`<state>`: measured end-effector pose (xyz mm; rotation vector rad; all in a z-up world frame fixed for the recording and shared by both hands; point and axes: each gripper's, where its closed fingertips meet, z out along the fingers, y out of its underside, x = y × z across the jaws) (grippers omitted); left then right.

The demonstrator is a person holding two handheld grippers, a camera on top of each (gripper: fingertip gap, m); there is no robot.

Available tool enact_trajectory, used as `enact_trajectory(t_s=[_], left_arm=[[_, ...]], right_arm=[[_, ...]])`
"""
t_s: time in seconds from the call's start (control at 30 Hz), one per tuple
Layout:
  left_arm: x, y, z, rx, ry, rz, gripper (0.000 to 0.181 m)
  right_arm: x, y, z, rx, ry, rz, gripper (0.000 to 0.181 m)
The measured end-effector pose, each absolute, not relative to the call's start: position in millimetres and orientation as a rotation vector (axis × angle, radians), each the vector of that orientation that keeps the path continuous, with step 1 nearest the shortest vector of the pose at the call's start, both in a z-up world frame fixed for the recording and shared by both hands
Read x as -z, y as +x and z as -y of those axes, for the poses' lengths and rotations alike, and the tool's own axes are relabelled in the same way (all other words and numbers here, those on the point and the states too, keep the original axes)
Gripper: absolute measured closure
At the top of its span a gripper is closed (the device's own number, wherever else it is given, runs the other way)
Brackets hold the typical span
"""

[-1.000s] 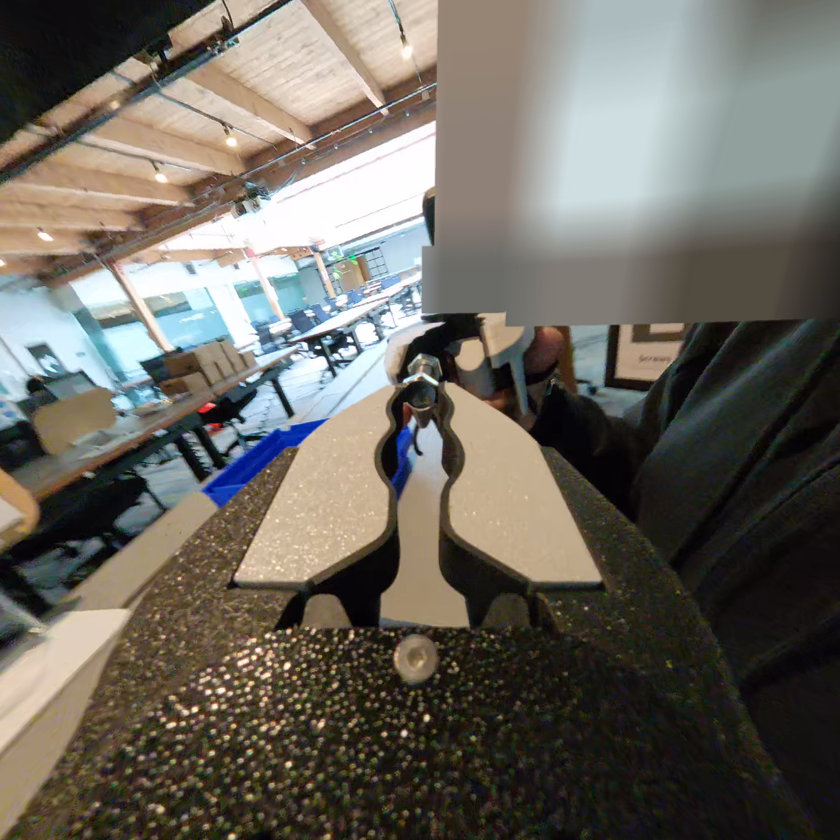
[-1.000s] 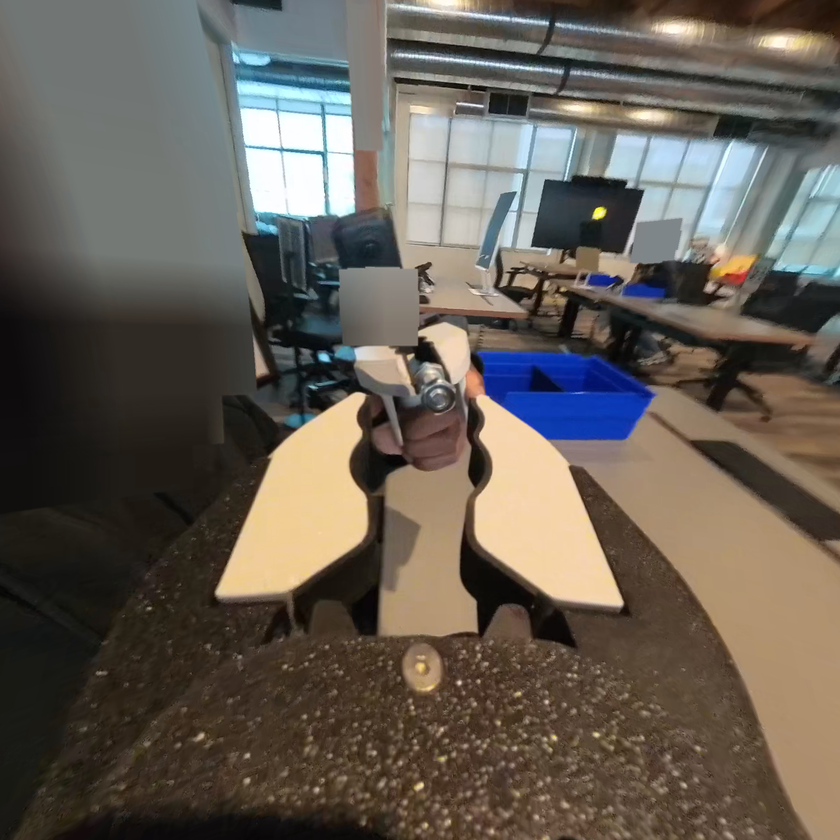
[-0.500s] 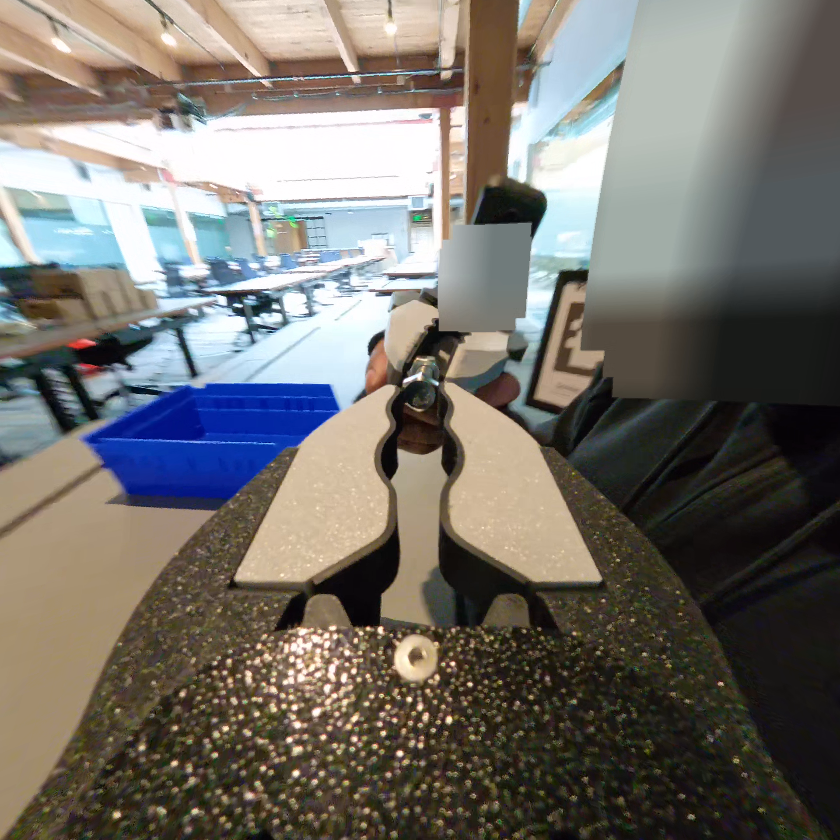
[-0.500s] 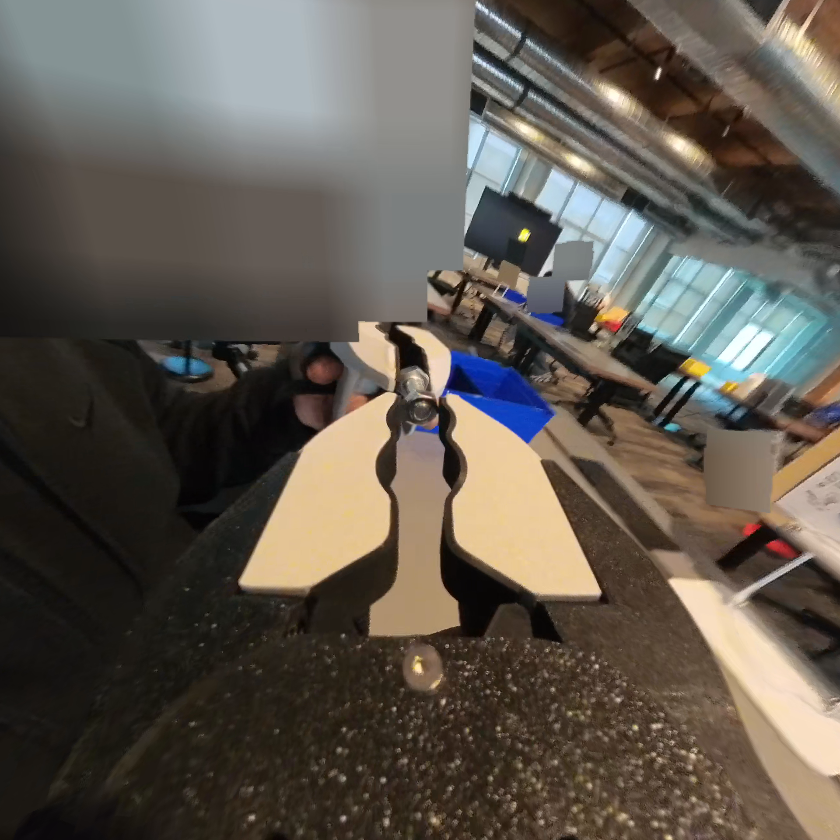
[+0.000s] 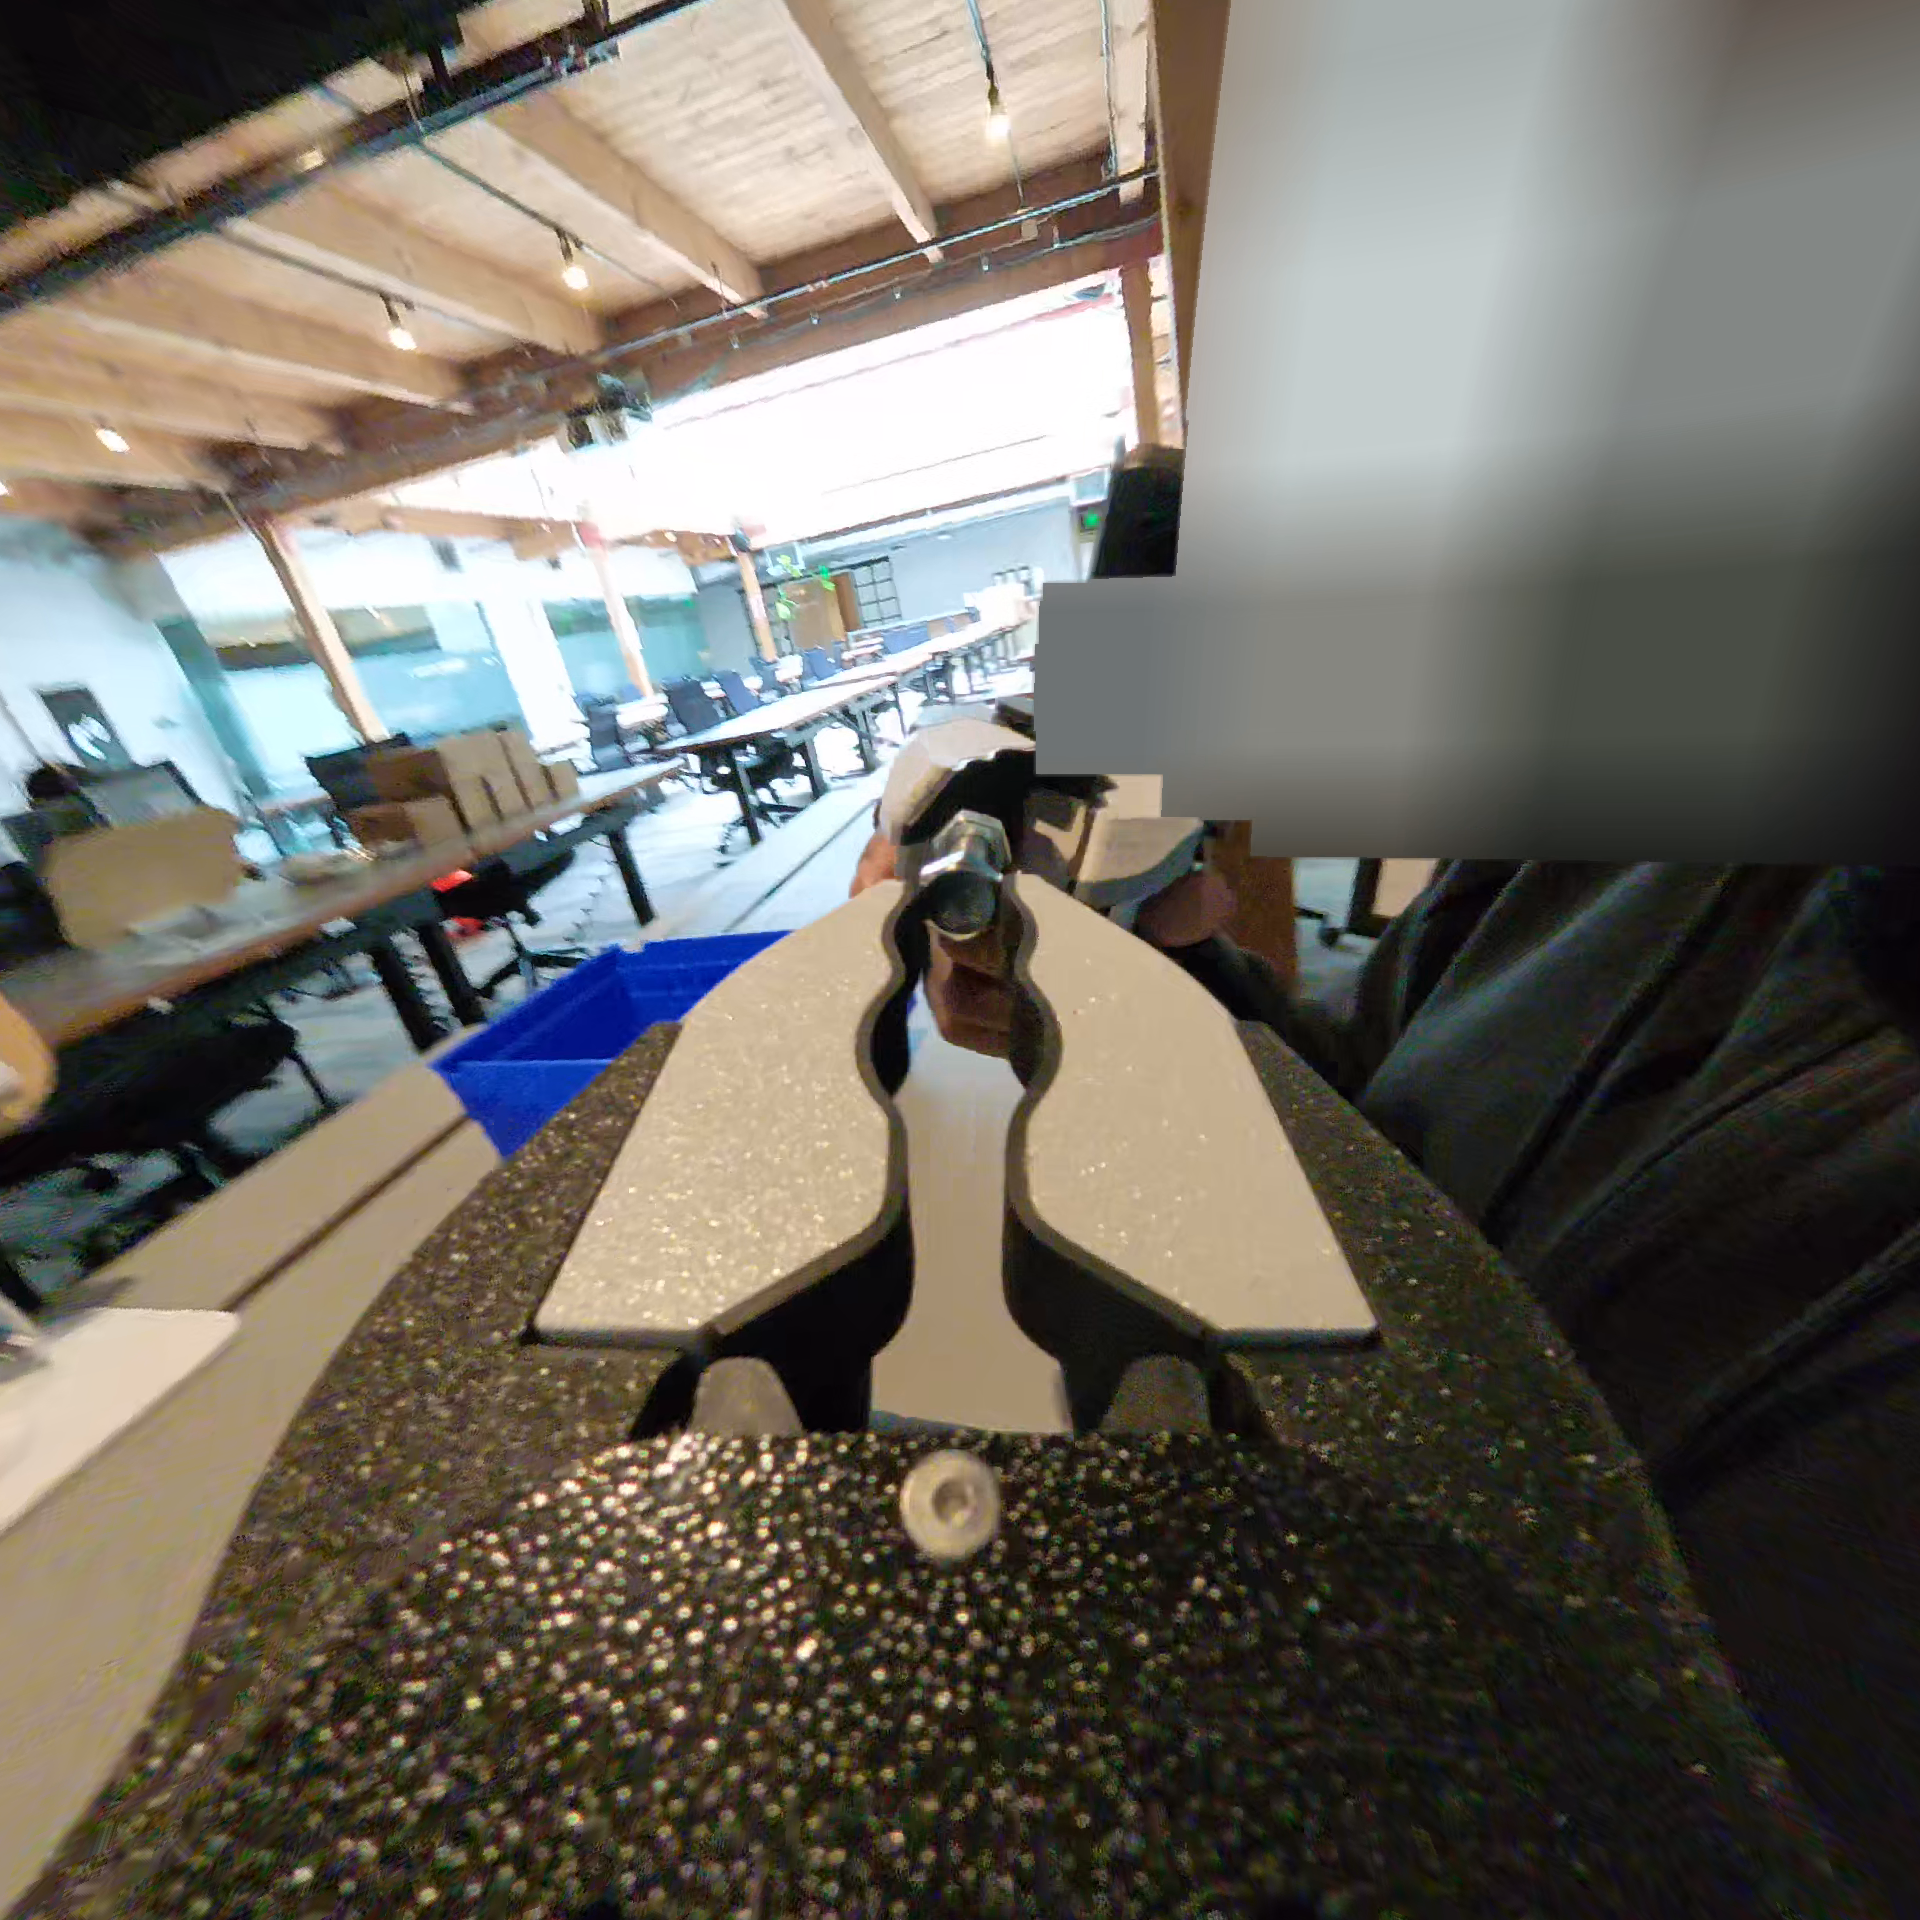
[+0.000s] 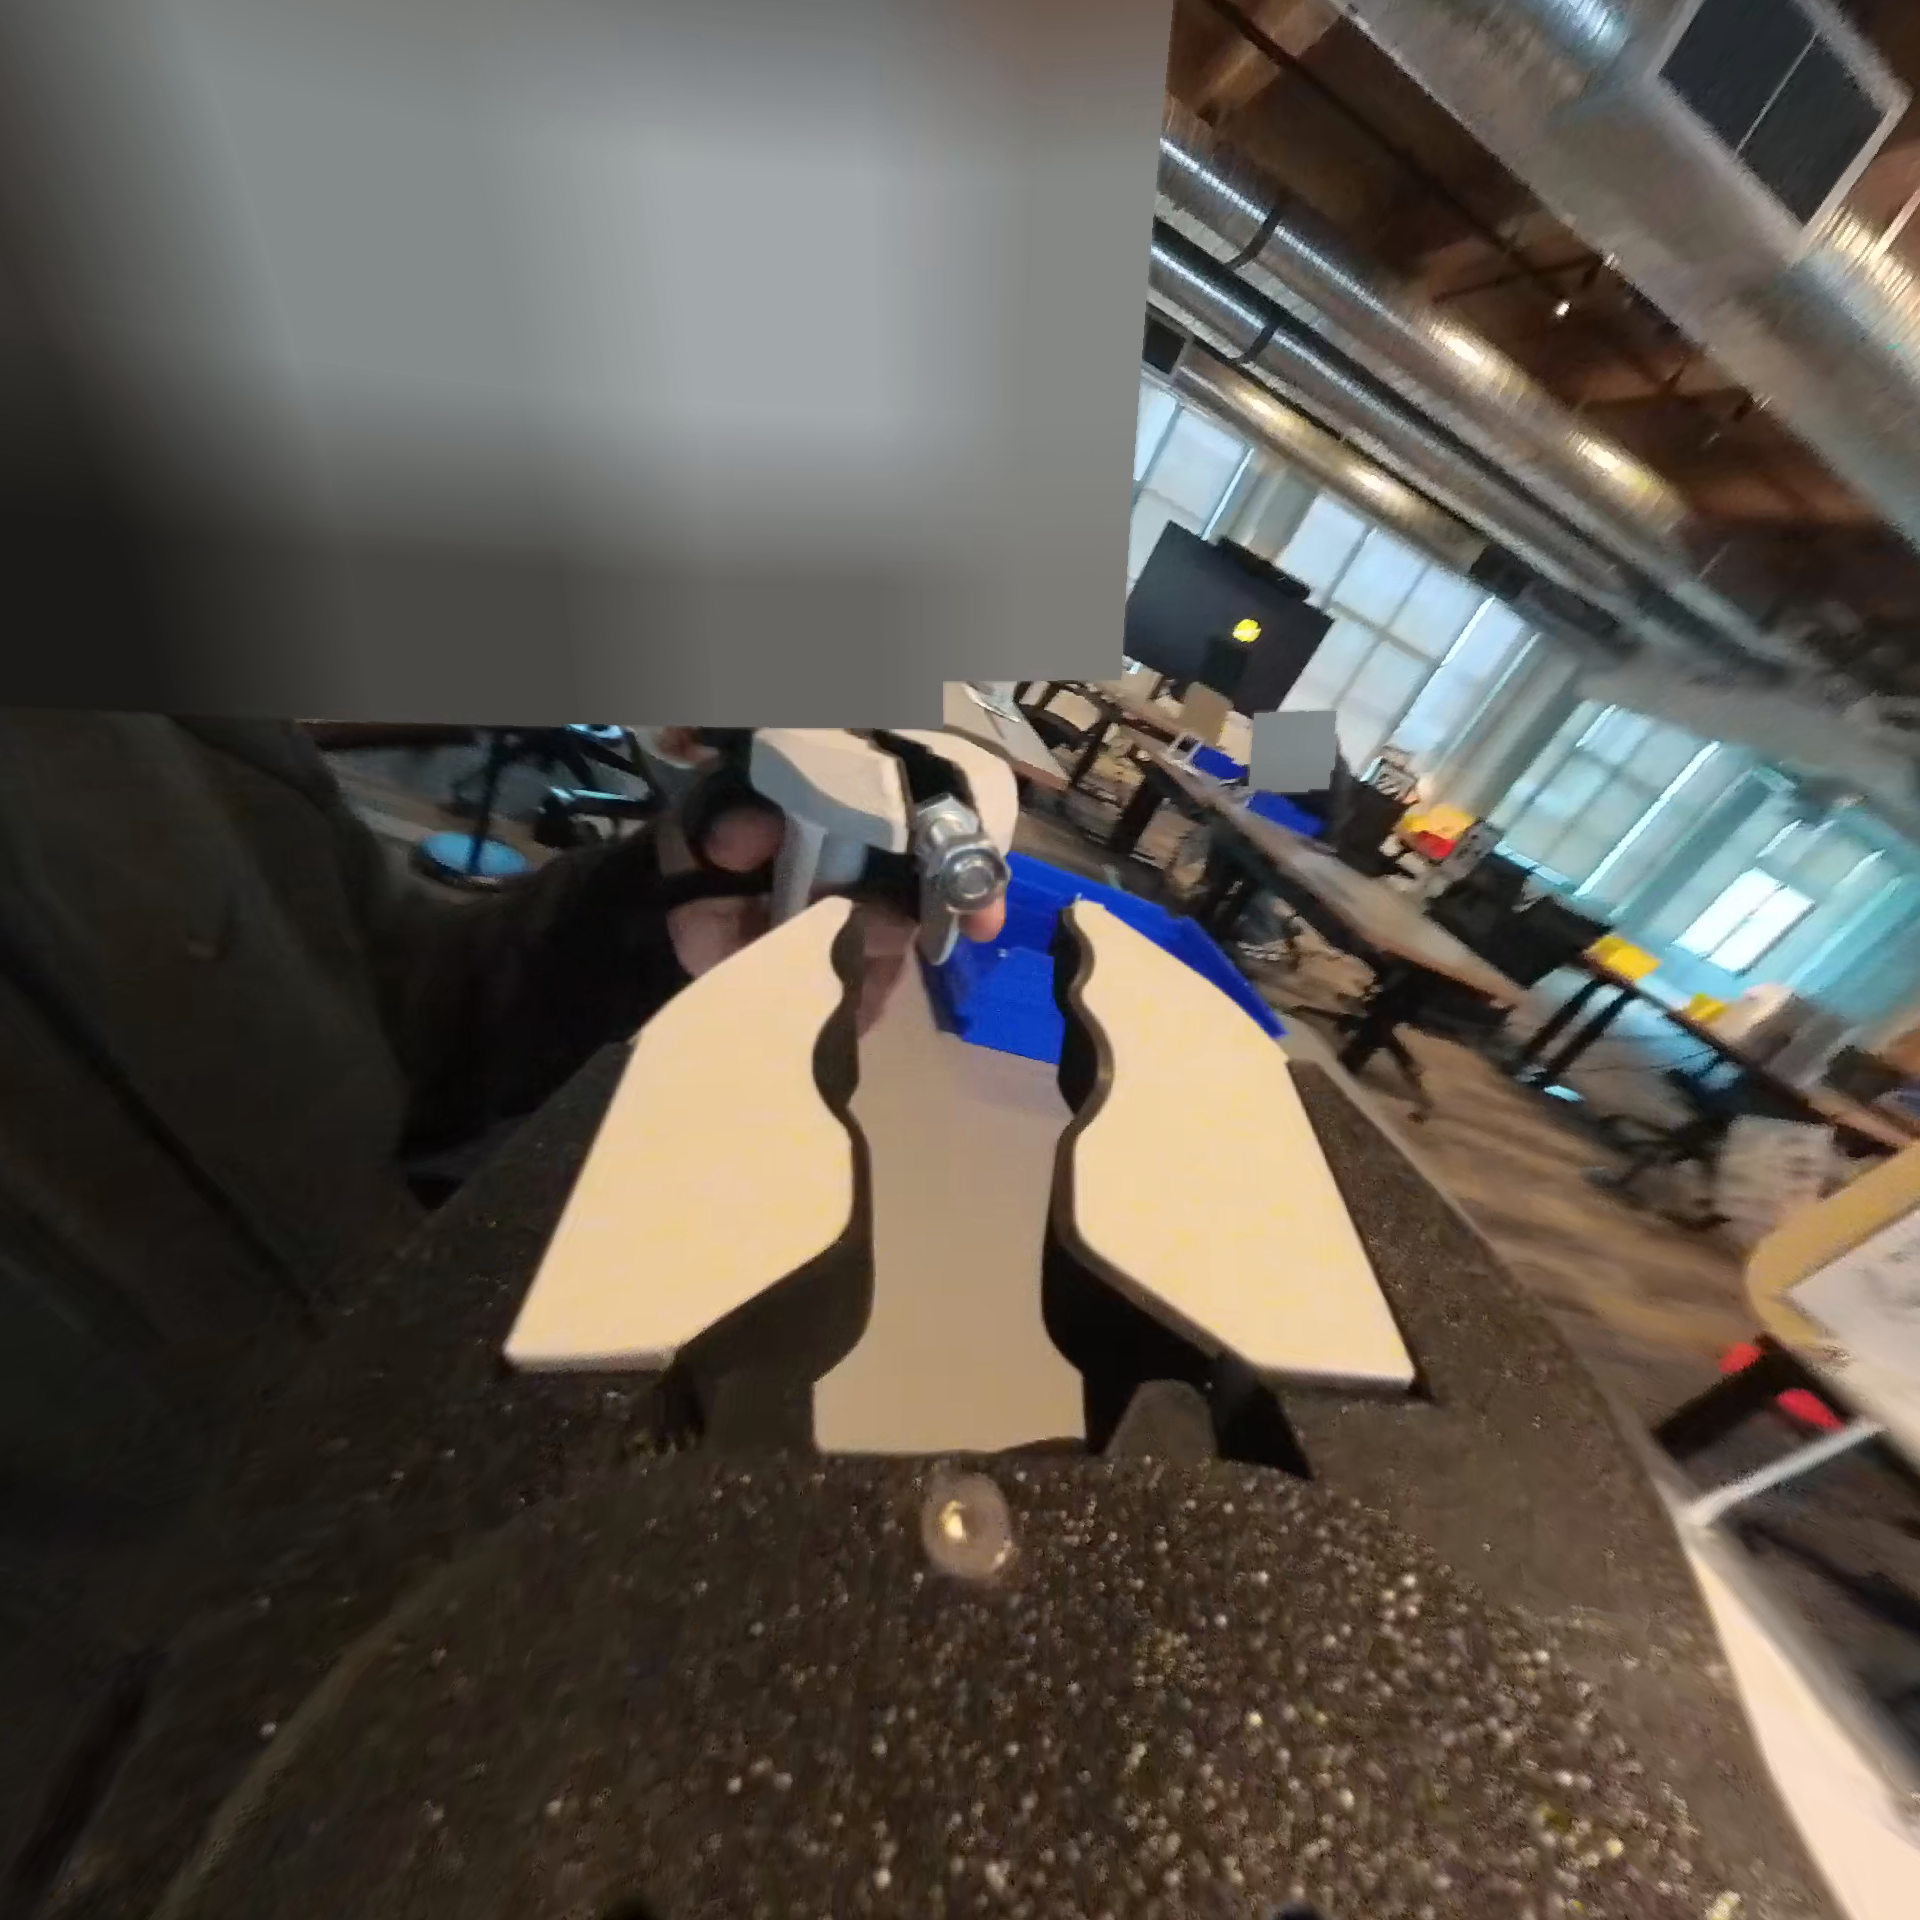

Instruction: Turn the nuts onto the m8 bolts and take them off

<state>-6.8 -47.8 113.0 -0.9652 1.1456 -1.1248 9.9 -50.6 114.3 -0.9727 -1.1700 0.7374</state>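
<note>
Right wrist view: blue bin [image 6: 1013,1003] behind the apart-fingered right hand-held gripper [image 6: 961,914].

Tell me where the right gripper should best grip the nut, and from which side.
Grip it by its flats: close the open right gripper on two opposite sides of the nut, coming from the free end of the bolt. The left gripper clamps the other end, blocking that side.

Open workshop: timber-beamed ceiling [image 5: 727,208], long desks [image 5: 790,717], big windows [image 6: 1392,644], silver ducts [image 6: 1455,343].
</note>
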Motion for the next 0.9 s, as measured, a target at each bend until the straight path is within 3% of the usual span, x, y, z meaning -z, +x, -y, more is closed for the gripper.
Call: enact_trajectory(t_s=[0.17,0.23,0.37,0.53,0.63,0.7,0.9], left_arm=[[-110,-7,49,1.314,-1.040,-1.133,0.168],[-107,-5,50,1.350,-1.069,-1.143,0.168],[-104,-4,47,1.265,-1.063,-1.157,0.168],[-103,-3,47,0.790,-0.856,-1.234,0.168],[-110,-3,48,0.721,-0.812,-1.197,0.168],[-116,-6,49,0.841,-0.823,-1.164,0.167],[-116,-6,42,1.269,-0.987,-1.138,0.168]], right_arm=[[-113,6,54,-0.636,-0.908,1.201,0.152],[-113,5,53,-0.613,-0.906,1.194,0.162],[-108,3,48,-0.591,-0.965,1.195,0.166],[-105,4,48,-1.014,-1.229,1.113,0.167],[-112,5,50,-1.201,-1.217,1.049,0.165],[-116,7,51,-1.155,-1.158,1.051,0.154],[-115,13,49,-0.636,-1.026,1.104,0.151]])
